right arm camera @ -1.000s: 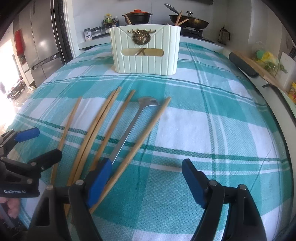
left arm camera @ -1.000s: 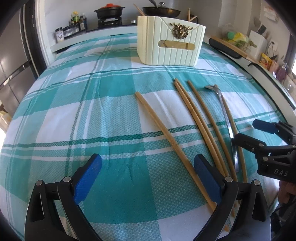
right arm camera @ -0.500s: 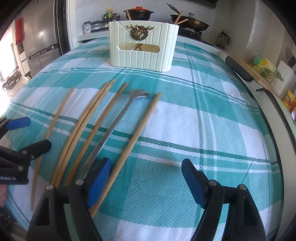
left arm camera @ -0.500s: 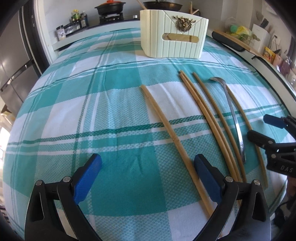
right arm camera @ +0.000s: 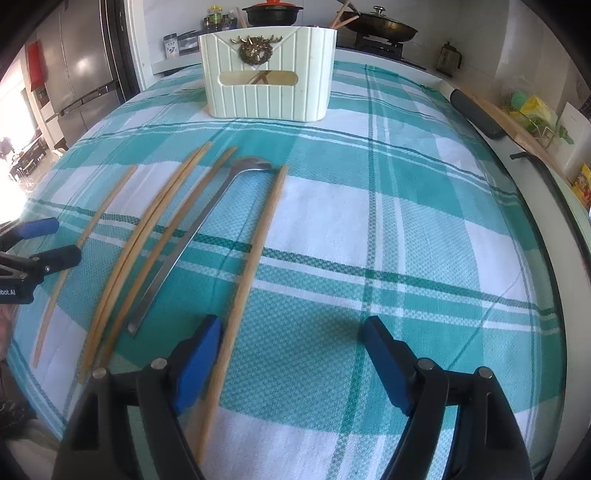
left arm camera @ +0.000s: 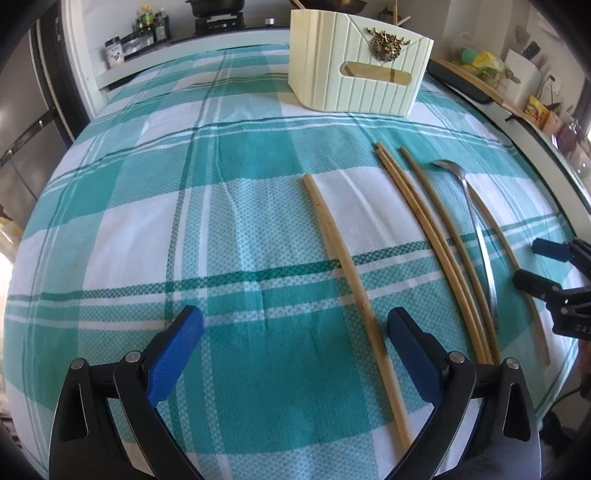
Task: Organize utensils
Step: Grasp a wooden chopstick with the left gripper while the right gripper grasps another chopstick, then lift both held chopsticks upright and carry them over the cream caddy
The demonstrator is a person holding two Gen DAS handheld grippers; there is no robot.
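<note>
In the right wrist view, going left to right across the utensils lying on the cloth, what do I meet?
Lone chopstick → touching pair of chopsticks → single chopstick → metal spoon → last chopstick, running by the open right gripper.

A table wears a green and white checked cloth [right arm camera: 406,192]. Behind it stands a big shiny fridge [right arm camera: 85,66]. Pots [right arm camera: 275,13] sit on a stove. Bright light comes from the left.
</note>
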